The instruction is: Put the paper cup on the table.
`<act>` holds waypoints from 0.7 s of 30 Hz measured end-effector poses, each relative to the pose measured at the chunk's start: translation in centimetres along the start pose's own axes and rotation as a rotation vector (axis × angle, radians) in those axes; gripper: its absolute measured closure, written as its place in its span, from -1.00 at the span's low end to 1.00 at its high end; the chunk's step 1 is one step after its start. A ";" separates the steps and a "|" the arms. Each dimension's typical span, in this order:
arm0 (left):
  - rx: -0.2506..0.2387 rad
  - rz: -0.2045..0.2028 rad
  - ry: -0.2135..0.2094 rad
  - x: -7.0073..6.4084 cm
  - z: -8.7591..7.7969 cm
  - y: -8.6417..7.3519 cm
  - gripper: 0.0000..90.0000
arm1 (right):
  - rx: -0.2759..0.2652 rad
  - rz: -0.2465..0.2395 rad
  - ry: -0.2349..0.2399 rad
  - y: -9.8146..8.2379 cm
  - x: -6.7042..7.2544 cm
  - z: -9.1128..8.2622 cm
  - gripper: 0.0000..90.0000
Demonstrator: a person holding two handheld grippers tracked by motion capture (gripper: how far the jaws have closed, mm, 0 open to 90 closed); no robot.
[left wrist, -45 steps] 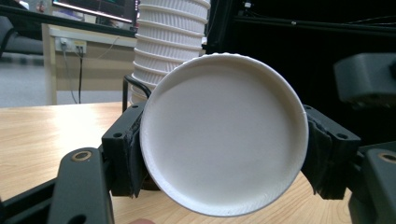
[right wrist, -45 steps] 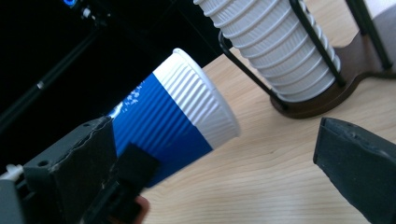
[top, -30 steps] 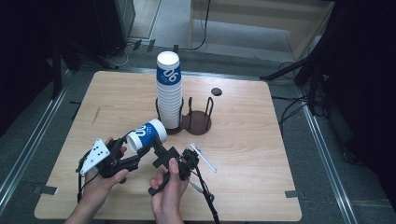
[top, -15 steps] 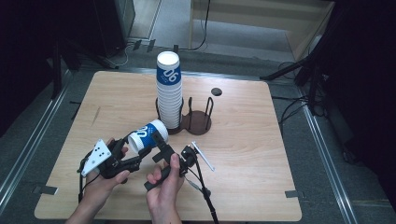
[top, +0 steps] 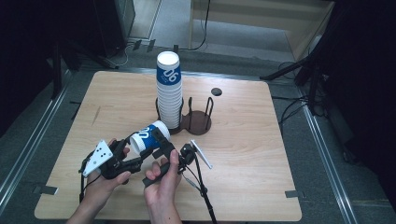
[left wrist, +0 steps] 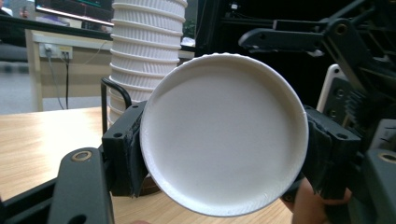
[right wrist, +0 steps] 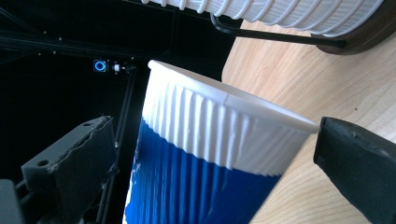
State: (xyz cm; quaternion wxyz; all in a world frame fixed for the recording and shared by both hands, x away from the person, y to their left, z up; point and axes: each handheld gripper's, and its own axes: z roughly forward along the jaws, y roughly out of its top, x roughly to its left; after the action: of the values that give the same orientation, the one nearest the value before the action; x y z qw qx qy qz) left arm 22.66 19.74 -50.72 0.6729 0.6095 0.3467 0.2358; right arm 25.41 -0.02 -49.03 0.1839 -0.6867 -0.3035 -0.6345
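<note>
We've got a blue-and-white ribbed paper cup lying on its side, held just above the light wooden table, near the tall stack of matching white ribbed cups that sits in the dark wire cup holder w/ round brown base. Left gripper is clamped on the cup near its base end, black pads pressing both sides in the left gripper view, where the cup's white round bottom faces the camera. Right gripper sits w/ jaws apart, straddling the cup's upper part near the rim; in the right gripper view both pads stand clear of the ribbed wall, no contact yet. Looks like a hand-over or a re-grip. To do it well, we centre the right jaws on the white ribbed band, close gently so the thin paper doesn't crush, & only loosen the left once the right grip is firm. We keep the cup clear of the stack to avoid knocking it.
</note>
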 end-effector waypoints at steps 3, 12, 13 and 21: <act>0.001 -0.001 -0.007 0.0 0.0 0.0 -0.37 | 0.008 0.011 0.005 0.1 -0.1 0.3 -1.00; 0.010 0.008 -0.029 -0.3 0.1 -0.1 -0.37 | 0.032 0.059 0.022 0.3 -0.6 0.9 -1.00; 0.012 0.009 -0.031 -0.3 0.1 -0.1 -0.37 | 0.034 0.064 0.025 0.3 -0.6 0.9 -1.00; 0.011 0.011 -0.034 -0.2 0.0 -0.1 -0.38 | 0.028 0.094 0.038 0.3 -0.7 0.9 -0.68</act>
State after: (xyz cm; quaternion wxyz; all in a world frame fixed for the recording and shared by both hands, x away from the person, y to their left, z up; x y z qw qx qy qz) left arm 22.51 19.54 -50.74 0.6741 0.6189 0.3330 0.2272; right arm 26.28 0.21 -49.75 0.2287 -0.6852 -0.2762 -0.6339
